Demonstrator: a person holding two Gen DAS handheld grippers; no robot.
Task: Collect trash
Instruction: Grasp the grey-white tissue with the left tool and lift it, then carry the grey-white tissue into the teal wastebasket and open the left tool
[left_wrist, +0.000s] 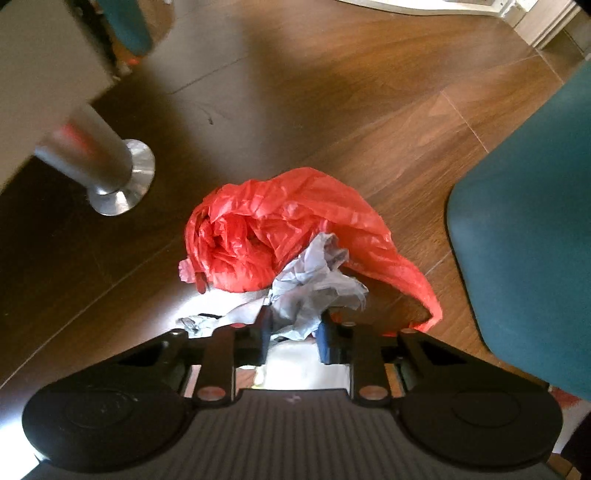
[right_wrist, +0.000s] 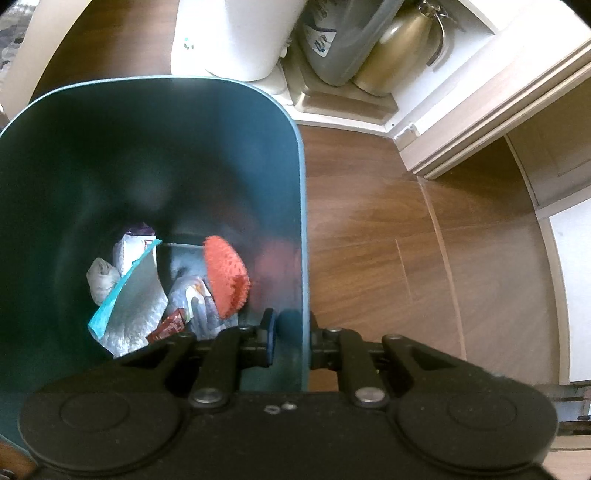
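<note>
Left wrist view looks straight down at a wooden floor (left_wrist: 369, 92), where a crumpled red plastic bag (left_wrist: 280, 229) lies in a heap with a wad of grey-white paper (left_wrist: 314, 280) against its near side. The left gripper (left_wrist: 295, 334) is down over that wad, and its fingers (left_wrist: 325, 343) have drawn close together with the crumpled paper caught between them; a strip of the same pale paper trails off to the left of the fingers. A tail of the red bag runs off to the right, near the wall of a teal bin (left_wrist: 528, 240) standing just beside the heap. To the left, a metal furniture leg (left_wrist: 107, 166) with a flared foot stands on the floor.

In the right wrist view, the right gripper (right_wrist: 291, 336) is clamped on the rim of the teal bin (right_wrist: 299, 206), one finger inside the wall and the other outside it. Down in the bin lie earlier scraps: a silver foil wrapper with a teal edge (right_wrist: 136, 299), a red netted piece (right_wrist: 225, 277), a balled white tissue (right_wrist: 101, 280) and a small red packet (right_wrist: 170, 326). Beyond the bin stand a white container (right_wrist: 240, 37) and a brass-coloured kettle (right_wrist: 399, 55) by the wall.
</note>
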